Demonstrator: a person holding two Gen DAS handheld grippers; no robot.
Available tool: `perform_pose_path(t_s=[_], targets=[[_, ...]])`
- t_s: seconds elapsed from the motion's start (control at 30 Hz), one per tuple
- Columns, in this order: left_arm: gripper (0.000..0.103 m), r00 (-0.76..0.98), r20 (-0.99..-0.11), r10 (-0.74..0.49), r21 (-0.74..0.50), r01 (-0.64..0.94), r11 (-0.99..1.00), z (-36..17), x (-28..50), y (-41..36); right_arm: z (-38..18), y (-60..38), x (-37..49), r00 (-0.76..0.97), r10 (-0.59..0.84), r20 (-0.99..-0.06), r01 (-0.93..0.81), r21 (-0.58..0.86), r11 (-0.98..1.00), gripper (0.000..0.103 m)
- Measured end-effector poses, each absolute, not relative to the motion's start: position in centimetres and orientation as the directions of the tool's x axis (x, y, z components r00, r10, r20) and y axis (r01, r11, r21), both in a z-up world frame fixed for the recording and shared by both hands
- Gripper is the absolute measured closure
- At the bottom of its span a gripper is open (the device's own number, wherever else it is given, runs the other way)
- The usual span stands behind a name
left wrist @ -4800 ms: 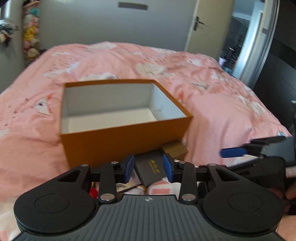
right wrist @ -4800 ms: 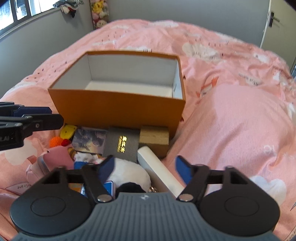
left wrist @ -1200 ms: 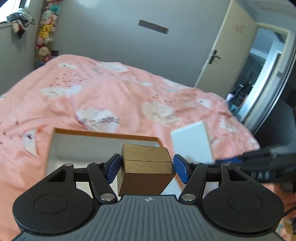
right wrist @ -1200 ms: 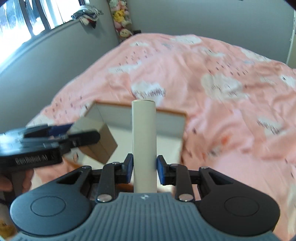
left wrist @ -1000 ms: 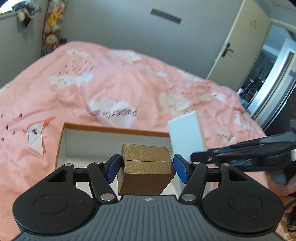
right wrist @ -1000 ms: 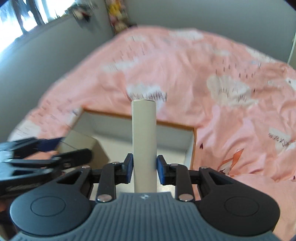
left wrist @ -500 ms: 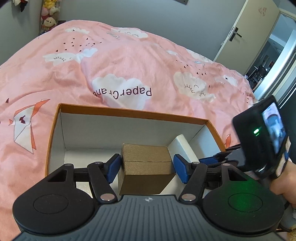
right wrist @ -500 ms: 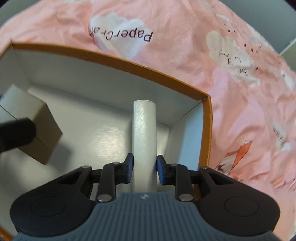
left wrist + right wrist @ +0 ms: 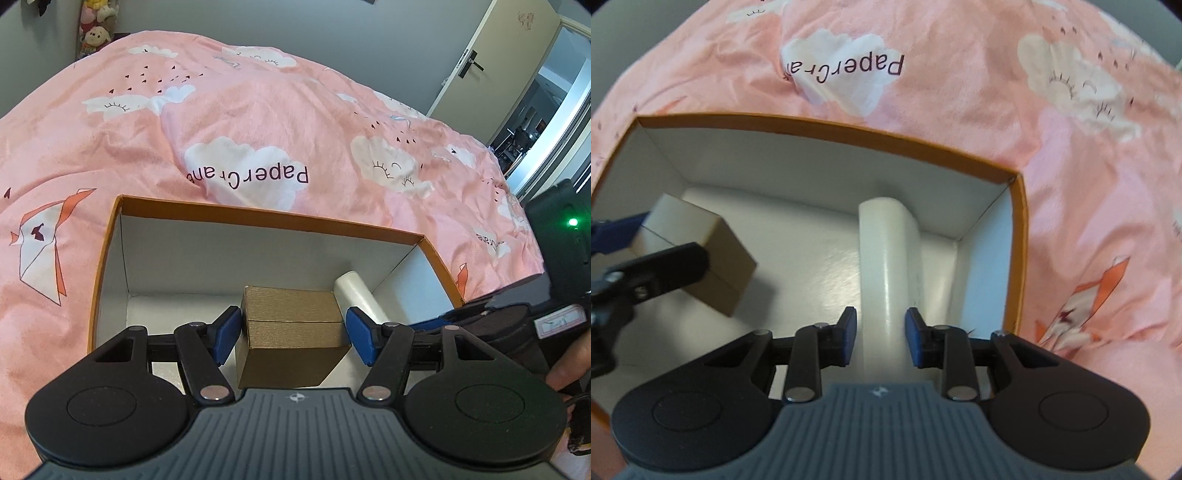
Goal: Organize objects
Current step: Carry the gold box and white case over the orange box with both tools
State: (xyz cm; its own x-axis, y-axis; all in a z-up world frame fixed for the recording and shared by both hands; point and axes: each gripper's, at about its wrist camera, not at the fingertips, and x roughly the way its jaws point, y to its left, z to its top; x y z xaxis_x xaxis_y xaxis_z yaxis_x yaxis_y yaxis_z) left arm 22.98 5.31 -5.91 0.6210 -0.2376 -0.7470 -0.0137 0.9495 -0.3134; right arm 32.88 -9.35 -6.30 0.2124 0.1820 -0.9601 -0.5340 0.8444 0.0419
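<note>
Pink bedding (image 9: 258, 110) surrounds the orange box (image 9: 266, 218); both grippers have descended inside (release next, likely): left gripper (image 9: 293, 334) clamps the gold box (image 9: 291, 332), right gripper (image 9: 880, 338) the white tube (image 9: 886, 258).

Box (image 9: 266, 220): orange rim and outside, plain white inside. Small case (image 9: 291, 332): matte gold-brown, fine ribbed texture, dark seam line across it. Roll (image 9: 886, 266): off-white, glossy. Left tongs (image 9: 291, 334) and right tongs (image 9: 880, 338): black arms, blue pads, grey ribbed body, silver rivets. Bed cover (image 9: 258, 122): pink, white smiling clouds, dark red raindrop specks, white-and-orange paper cranes, dark "PaperCrane" lettering. Wall (image 9: 332, 33): grey. Door (image 9: 491, 55): cream.
</note>
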Motion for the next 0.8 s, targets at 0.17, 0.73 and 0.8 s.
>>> perform_pose_path(t_s=[0.17,0.73,0.8], targets=[[0.031,0.618,-0.752,-0.231,-0.307,-0.019,0.951,-6.0,23.0,5.4,-6.7,-9.2,31.9,0.162,0.246,-0.956,-0.545,0.121,0.829,0.081],[0.031,0.591,-0.775,-0.223,-0.275,0.001,0.961,-5.9,24.0,5.0,-9.1,-6.9,32.2,0.125,0.304,-0.944,-0.568,0.183,0.802,0.093],[0.031,0.585,-0.778,-0.23,-0.281,0.004,0.96,-5.9,24.1,4.8,-9.1,-7.7,32.6,0.145,0.295,-0.944,-0.555,0.17,0.815,0.094]])
